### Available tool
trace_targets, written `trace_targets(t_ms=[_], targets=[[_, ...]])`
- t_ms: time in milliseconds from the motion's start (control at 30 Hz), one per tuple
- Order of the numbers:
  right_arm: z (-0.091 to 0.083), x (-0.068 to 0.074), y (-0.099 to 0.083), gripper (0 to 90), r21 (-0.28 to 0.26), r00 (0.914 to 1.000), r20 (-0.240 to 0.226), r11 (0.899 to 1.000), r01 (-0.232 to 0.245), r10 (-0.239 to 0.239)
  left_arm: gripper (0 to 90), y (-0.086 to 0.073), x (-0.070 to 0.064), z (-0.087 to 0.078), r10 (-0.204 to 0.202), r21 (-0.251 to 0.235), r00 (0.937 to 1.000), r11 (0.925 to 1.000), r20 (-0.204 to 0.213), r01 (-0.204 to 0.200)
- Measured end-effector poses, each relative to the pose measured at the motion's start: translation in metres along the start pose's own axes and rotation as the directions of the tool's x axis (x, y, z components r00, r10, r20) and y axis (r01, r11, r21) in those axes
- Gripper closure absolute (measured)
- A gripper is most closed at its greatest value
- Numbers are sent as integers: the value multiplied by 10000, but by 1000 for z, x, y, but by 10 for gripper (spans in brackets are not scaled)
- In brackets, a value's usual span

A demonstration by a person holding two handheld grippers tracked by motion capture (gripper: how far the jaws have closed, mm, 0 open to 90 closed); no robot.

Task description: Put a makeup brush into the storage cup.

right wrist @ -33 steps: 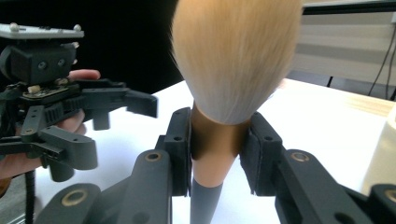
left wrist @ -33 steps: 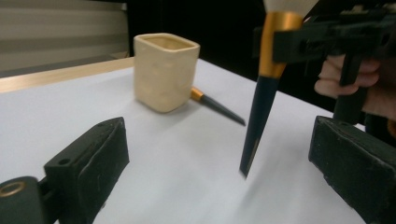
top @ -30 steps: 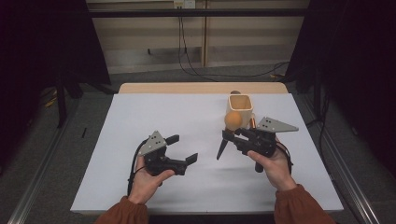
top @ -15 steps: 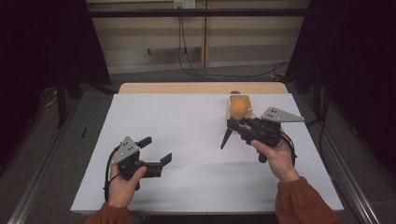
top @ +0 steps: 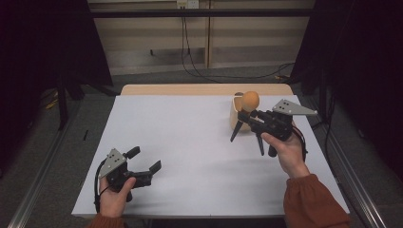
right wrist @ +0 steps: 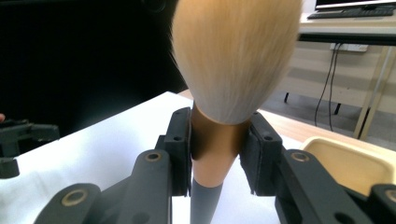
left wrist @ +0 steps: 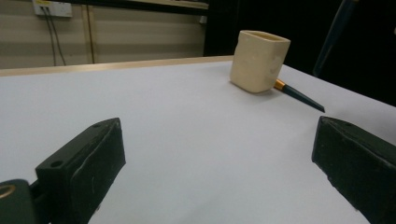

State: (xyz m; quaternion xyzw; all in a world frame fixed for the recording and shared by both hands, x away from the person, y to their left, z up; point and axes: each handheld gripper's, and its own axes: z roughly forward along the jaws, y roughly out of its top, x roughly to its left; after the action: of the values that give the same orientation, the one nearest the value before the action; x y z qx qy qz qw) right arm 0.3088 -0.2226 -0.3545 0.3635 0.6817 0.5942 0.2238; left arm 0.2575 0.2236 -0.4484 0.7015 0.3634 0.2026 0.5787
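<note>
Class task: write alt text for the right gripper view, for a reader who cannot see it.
The right gripper's two black jaws clamp the copper ferrule of a makeup brush, whose fluffy tan head stands upright, close to the camera. Below lies a white table, with the rim of a cream cup at the lower right.

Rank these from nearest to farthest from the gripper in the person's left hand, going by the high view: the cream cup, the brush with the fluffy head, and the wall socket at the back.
1. The brush, held up in the right gripper over on the table's right side.
2. The cream cup, just behind the brush; these two are nearly too close to call.
3. The wall socket, high on the back wall, plainly farthest from the left gripper.
</note>
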Motion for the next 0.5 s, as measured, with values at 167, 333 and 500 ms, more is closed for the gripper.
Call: trace_targets(t_ms=[167, 333, 500], targets=[[-5, -10, 7, 666, -242, 9996, 291, 9997, -42, 49, 26, -2, 4, -5, -49, -108, 9997, 9999, -239, 46], [-6, -16, 12, 666, -329, 9991, 423, 9994, -78, 92, 26, -4, 5, -6, -88, -170, 9993, 9998, -358, 82], [-6, -21, 27, 666, -446, 9986, 522, 9990, 76, -53, 26, -4, 5, -6, -64, -143, 9990, 9999, -434, 58]])
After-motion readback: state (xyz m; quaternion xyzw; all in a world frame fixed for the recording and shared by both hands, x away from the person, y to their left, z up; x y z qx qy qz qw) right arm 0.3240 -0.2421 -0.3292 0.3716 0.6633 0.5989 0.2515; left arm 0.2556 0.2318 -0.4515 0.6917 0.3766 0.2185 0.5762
